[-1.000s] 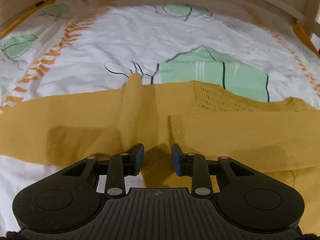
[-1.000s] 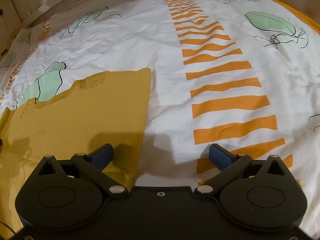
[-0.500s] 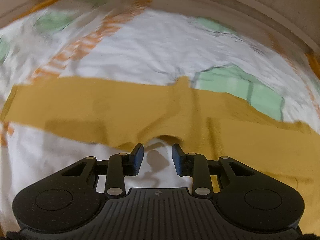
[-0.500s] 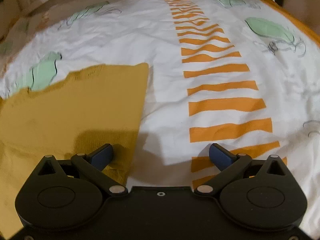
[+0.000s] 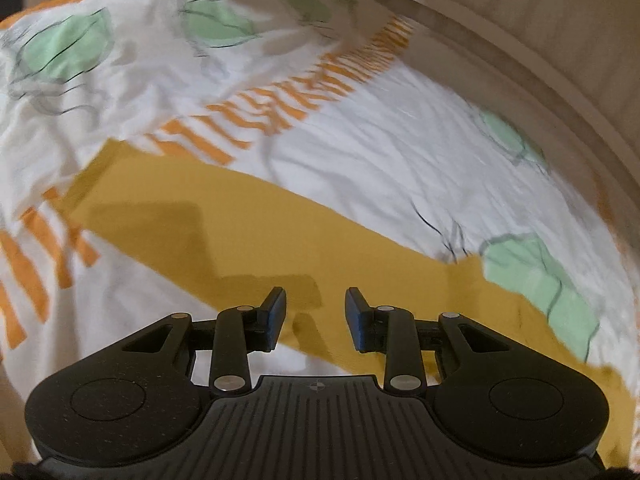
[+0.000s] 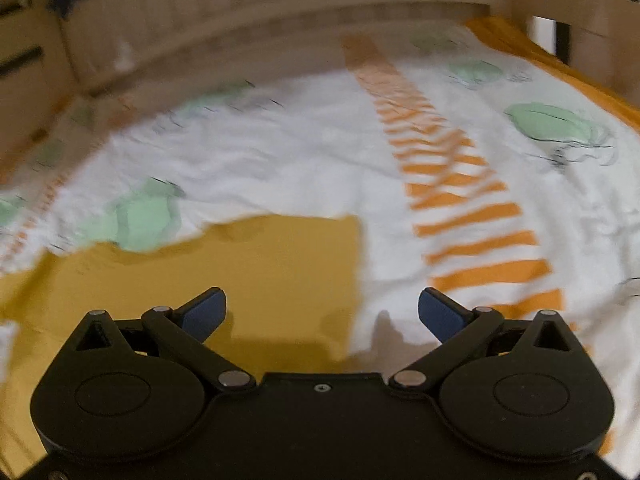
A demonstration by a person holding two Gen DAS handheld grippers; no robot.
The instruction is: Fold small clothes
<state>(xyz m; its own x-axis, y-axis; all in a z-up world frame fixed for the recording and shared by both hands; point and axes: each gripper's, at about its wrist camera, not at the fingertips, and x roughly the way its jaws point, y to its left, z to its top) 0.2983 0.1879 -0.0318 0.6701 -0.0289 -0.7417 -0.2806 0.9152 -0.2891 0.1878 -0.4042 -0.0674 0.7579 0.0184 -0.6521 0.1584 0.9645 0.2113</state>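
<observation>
Mustard garment (image 5: 248, 232) lies flat beneath both open, empty tongs.

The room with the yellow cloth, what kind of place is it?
Most likely a bedroom. The yellow cloth lies on a bed sheet printed with green leaves and orange stripes, with a wooden bed rail behind and what looks like drawers beside it.

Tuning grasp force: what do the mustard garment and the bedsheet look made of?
Mustard garment: seemingly soft matte knit; lies limp and flat, no sheen. Blur hides the weave. Bedsheet: likely thin woven cotton, matte, printed; fine creases, flat orange and green patterns.
</observation>
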